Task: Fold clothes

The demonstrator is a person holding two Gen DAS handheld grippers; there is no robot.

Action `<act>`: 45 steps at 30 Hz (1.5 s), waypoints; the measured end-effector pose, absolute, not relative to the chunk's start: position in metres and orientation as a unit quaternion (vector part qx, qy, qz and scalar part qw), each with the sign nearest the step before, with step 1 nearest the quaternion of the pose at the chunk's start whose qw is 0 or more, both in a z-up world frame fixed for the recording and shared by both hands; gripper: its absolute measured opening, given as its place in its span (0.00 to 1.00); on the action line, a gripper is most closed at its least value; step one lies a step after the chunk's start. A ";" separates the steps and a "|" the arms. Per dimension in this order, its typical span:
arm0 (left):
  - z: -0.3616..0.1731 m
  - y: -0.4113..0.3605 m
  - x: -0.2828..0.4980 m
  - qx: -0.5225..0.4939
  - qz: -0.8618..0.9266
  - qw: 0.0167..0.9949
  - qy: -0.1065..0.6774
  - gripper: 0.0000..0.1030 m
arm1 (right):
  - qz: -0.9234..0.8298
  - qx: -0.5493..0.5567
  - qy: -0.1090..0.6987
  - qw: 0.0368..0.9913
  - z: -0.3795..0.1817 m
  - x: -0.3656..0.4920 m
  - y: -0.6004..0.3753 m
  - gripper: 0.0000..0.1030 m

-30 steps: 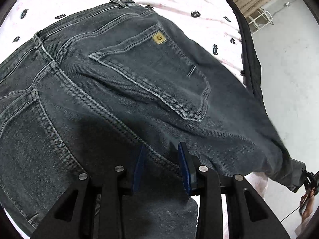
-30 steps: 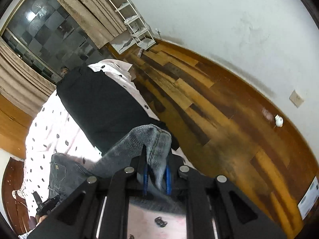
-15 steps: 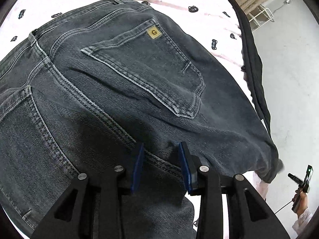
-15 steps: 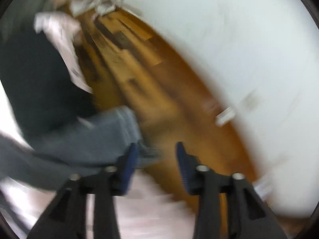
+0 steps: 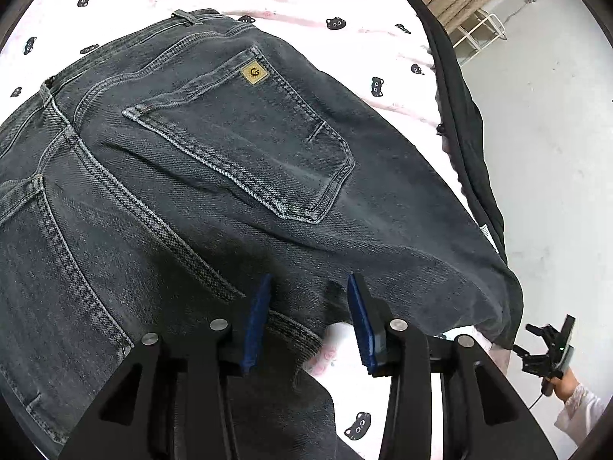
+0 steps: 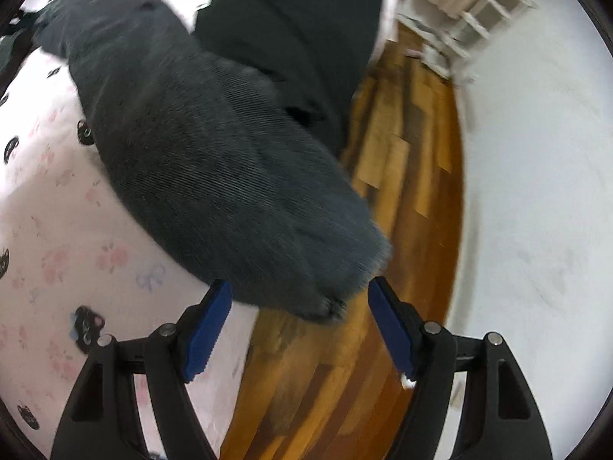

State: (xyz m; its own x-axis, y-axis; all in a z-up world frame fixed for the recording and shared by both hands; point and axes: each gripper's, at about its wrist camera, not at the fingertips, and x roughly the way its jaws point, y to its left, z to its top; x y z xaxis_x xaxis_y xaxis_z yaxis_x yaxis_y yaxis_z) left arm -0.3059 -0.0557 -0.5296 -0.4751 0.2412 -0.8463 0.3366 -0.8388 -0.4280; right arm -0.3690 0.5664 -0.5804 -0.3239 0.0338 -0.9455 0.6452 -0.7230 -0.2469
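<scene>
- The jeans (image 5: pixel 237 161) lie seat-up on the bed (image 5: pixel 306 0), waistband toward 11 o'clock in the left wrist view, back pocket (image 5: pixel 253 145) with a yellow tag facing up. One leg (image 6: pixel 214 161) runs out to the bed's edge, its hem hanging over the wooden floor (image 6: pixel 406 176).
- Handling, as a judgement: heavy dark denim, soft but thick; it should drape slowly, hold a crease and not slip. Stitched seams, waistband and hem look like the firmest places to take hold.
- Left tool (image 5: pixel 306 318): partly open and opening; blue pads either side of the crotch seam, apart from the cloth as far as can be seen. Nothing gripped.
- Right tool (image 6: pixel 299 329): wide apart and opening further; the leg's hem sits between the pads at 12 o'clock but neither pad presses it. The view is blurred.
- A black garment (image 6: pixel 306 30) lies beyond the leg at 1 o'clock in the right wrist view.
- A white wall (image 6: pixel 536 191) stands past the floor.
</scene>
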 end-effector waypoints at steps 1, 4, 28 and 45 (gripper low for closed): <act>-0.529 -0.055 -0.306 0.512 -0.811 0.030 0.282 0.35 | -0.747 0.545 0.312 0.217 -0.585 -0.371 0.566 0.72; -0.530 -0.053 -0.308 0.512 -0.811 0.033 0.281 0.35 | -0.736 0.552 0.295 0.259 -0.597 -0.381 0.570 0.74; -0.529 -0.053 -0.308 0.516 -0.808 0.035 0.284 0.35 | -0.551 0.694 0.141 0.442 -0.488 -0.363 0.581 0.05; -0.525 -0.053 -0.309 0.511 -0.810 0.027 0.285 0.35 | -0.664 0.696 0.251 0.105 -0.545 -0.469 0.659 0.04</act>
